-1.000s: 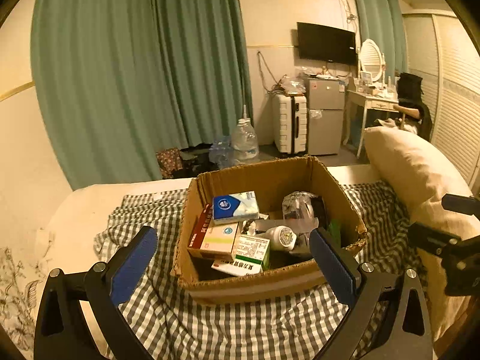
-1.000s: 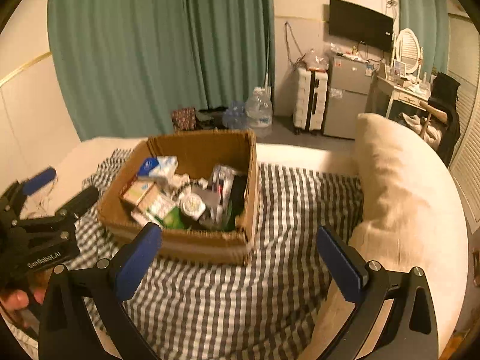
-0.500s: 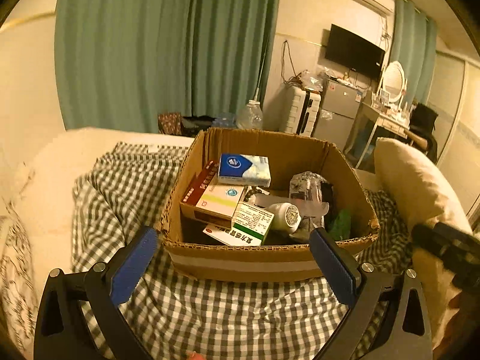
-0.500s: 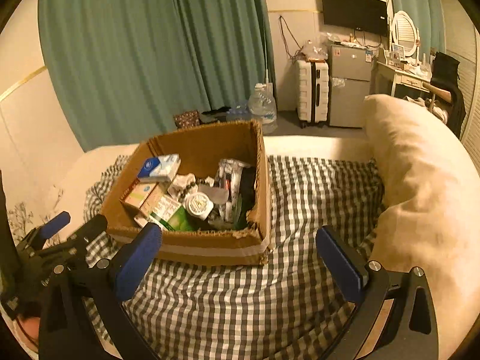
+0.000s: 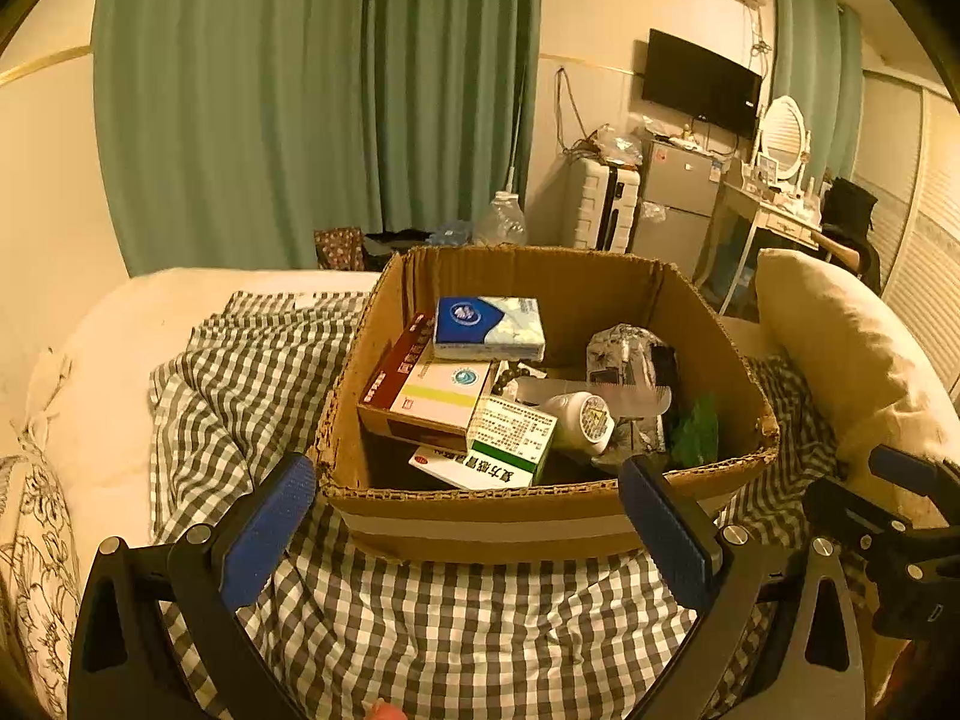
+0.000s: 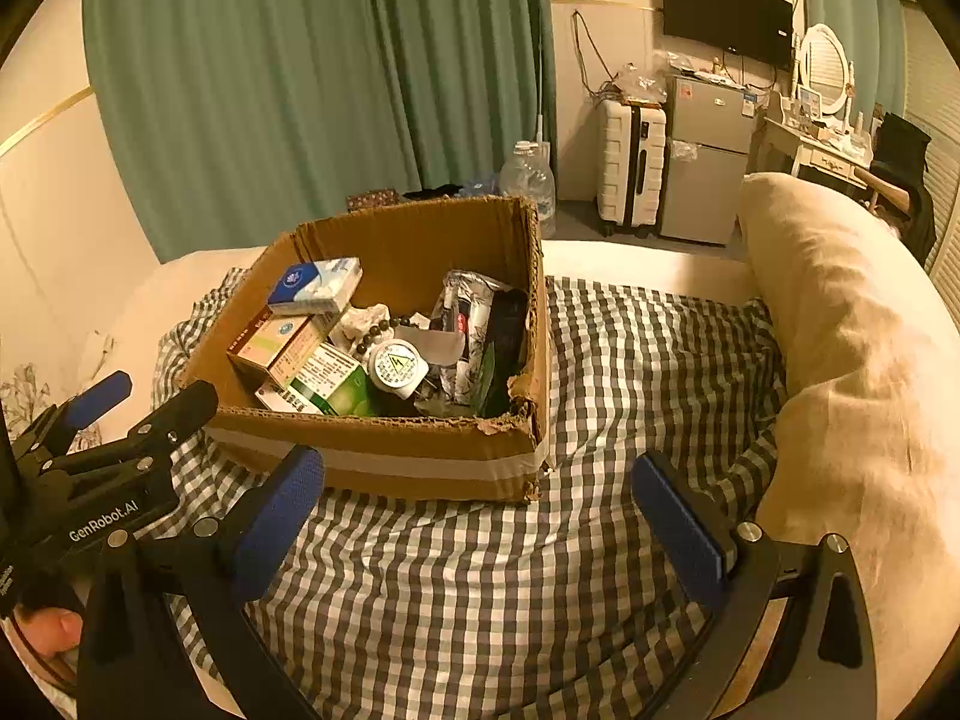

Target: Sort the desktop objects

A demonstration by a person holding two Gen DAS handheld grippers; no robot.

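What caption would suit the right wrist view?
Open right gripper hovers over checked cloth before a cardboard box of medicine packs.

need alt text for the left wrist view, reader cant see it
An open cardboard box of medicine boxes, a tissue pack and a white bottle sits on a checked blanket, framed by the open, empty left gripper. The right gripper shows at the right edge.
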